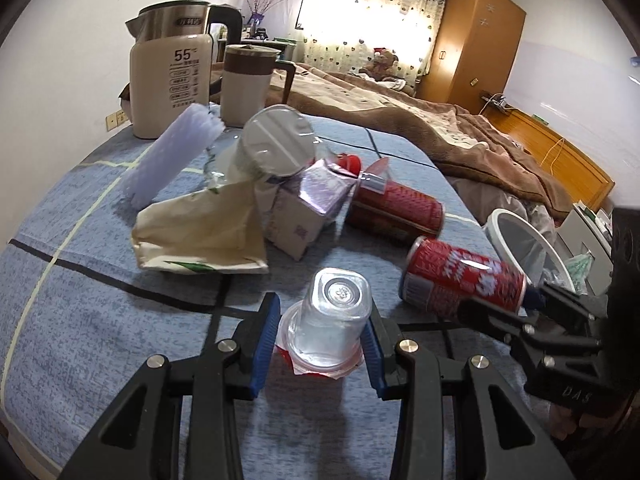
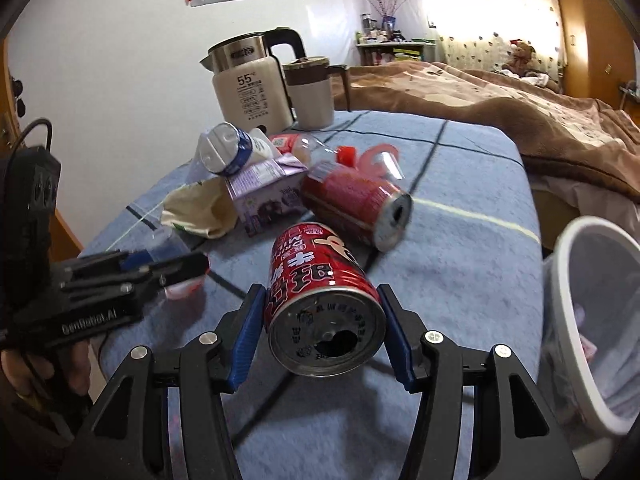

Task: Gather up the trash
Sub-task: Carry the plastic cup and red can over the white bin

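Two grabs were in hand: my left gripper (image 1: 320, 340) had its jaws pinching the upturned plastic cup (image 1: 334, 320), my right gripper (image 2: 325, 336) pinching a red can (image 2: 320, 304). Next, I judged, both should go into the bin (image 2: 576, 320) at three o'clock.

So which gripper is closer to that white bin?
Right. The right gripper, around a red can, sits just beside the bin; the left gripper, around a clear cup, is farther away.
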Action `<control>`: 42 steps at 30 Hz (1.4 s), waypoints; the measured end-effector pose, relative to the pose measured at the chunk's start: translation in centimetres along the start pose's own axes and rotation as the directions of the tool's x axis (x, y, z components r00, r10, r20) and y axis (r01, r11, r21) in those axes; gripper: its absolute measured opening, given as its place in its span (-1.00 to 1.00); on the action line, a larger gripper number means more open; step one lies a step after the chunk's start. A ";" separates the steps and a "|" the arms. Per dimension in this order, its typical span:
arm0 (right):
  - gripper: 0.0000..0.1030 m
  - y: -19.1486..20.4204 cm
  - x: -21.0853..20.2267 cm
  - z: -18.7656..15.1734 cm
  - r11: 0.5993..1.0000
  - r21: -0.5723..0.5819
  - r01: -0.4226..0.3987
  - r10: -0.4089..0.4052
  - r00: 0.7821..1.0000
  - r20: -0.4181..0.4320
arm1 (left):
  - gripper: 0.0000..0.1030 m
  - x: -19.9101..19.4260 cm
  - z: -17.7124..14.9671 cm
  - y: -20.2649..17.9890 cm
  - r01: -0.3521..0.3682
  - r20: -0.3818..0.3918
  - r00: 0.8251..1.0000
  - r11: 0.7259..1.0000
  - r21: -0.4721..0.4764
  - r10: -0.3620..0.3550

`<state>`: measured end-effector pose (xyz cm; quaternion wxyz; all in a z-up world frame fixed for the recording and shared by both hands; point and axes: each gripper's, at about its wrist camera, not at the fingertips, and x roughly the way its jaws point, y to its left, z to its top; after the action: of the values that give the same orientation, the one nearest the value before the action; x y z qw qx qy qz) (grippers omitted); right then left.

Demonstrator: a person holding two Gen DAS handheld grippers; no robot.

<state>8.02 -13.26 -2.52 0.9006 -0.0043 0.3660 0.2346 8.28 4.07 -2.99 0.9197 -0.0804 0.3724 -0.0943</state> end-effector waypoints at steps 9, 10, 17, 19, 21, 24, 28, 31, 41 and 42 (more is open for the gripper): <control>0.06 -1.9 -3.4 -1.1 0.995 0.097 0.040 -0.053 0.990 0.133 | -0.21 -0.4 0.1 -2.0 0.027 0.010 1.000 0.999 0.027 -0.027; 0.06 -1.9 -3.7 -1.1 0.995 0.097 0.040 -0.053 0.989 0.141 | -0.21 -0.5 0.1 -2.2 0.033 0.013 0.999 0.999 0.031 -0.033; 0.05 -2.0 -5.4 -1.0 0.993 0.101 0.068 -0.087 0.977 0.194 | -0.21 -0.5 0.4 -3.7 0.054 0.017 0.998 0.997 0.048 -0.055; 0.05 -2.3 -5.8 -1.0 0.991 0.108 0.076 -0.097 0.974 0.203 | -0.21 -0.4 0.5 -4.2 0.064 0.011 0.998 0.996 0.054 -0.065; 0.05 -2.9 -6.2 -1.1 0.988 0.129 0.085 -0.111 0.973 0.203 | -0.21 -0.3 0.5 -5.0 0.078 0.008 0.997 0.994 0.074 -0.079; 0.05 -4.1 -7.1 -1.4 0.981 0.160 0.111 -0.143 0.968 0.207 | -0.21 0.0 0.8 -6.6 0.100 0.003 0.995 0.989 0.109 -0.101; 0.05 -5.8 -8.4 -1.5 0.970 0.187 0.156 -0.194 0.959 0.204 | -0.21 0.4 1.6 -9.3 0.141 0.000 0.990 0.978 0.155 -0.143; 0.05 -7.1 -9.6 -1.5 0.959 0.204 0.196 -0.238 0.949 0.207 | -0.21 0.8 2.3 -11.6 0.175 -0.003 0.984 0.966 0.189 -0.178; 0.05 -13.5 -14.0 -2.0 0.898 0.298 0.323 -0.388 0.902 0.192 | -0.20 2.7 4.2 -20.1 0.296 -0.029 0.953 0.905 0.306 -0.302; 0.05 -14.2 -14.4 -2.1 0.890 0.307 0.336 -0.403 0.896 0.188 | -0.20 3.0 4.4 -20.8 0.302 -0.031 0.951 0.901 0.313 -0.308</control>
<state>3.79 -32.32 3.13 0.9594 0.0761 0.2717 0.0048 11.08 -16.45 2.63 0.8981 0.0089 0.3268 -0.2941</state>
